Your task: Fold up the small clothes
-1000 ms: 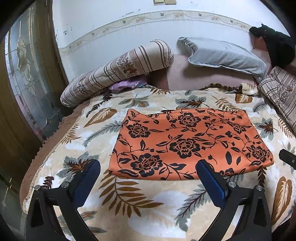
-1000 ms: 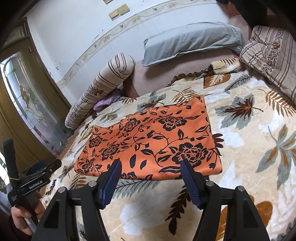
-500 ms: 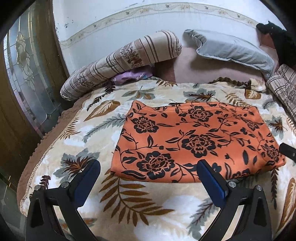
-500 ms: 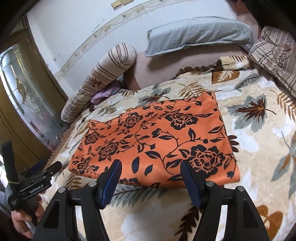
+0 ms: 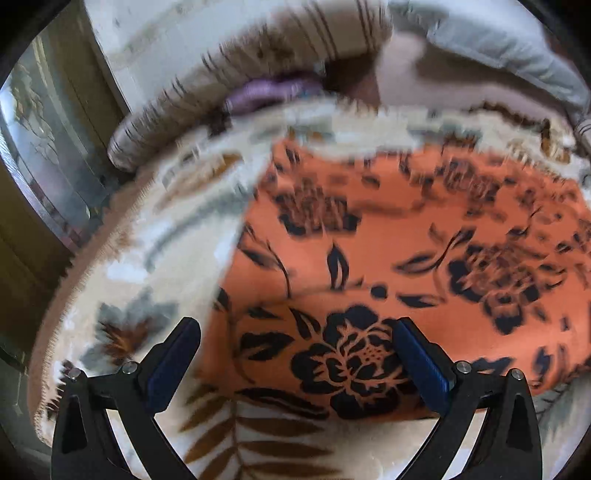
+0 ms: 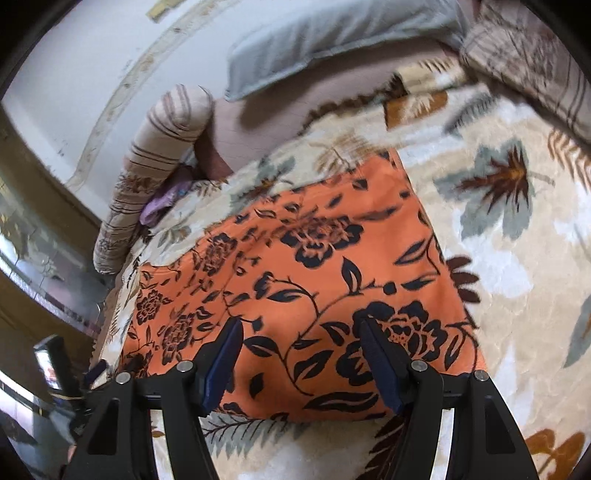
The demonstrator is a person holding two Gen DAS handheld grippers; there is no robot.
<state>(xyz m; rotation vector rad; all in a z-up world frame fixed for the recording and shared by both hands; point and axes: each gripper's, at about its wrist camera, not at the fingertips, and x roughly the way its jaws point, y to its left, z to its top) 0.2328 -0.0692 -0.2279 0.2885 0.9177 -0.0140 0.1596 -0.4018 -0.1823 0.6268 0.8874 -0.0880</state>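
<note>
Left wrist view: left gripper (image 5: 295, 354) wide open, empty, over orange cloth (image 5: 406, 258) near corner; right gripper (image 6: 301, 356) open, empty, above cloth edge on blanket (image 6: 517, 295).

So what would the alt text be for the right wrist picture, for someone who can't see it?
An orange cloth with black flowers lies flat on a leaf-patterned blanket; the right gripper hangs open over its near edge.

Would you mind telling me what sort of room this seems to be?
Most likely a bedroom: a leaf-patterned blanket covers a bed, a grey pillow and a striped bolster lie by the wall, and an orange floral garment is spread out.
</note>
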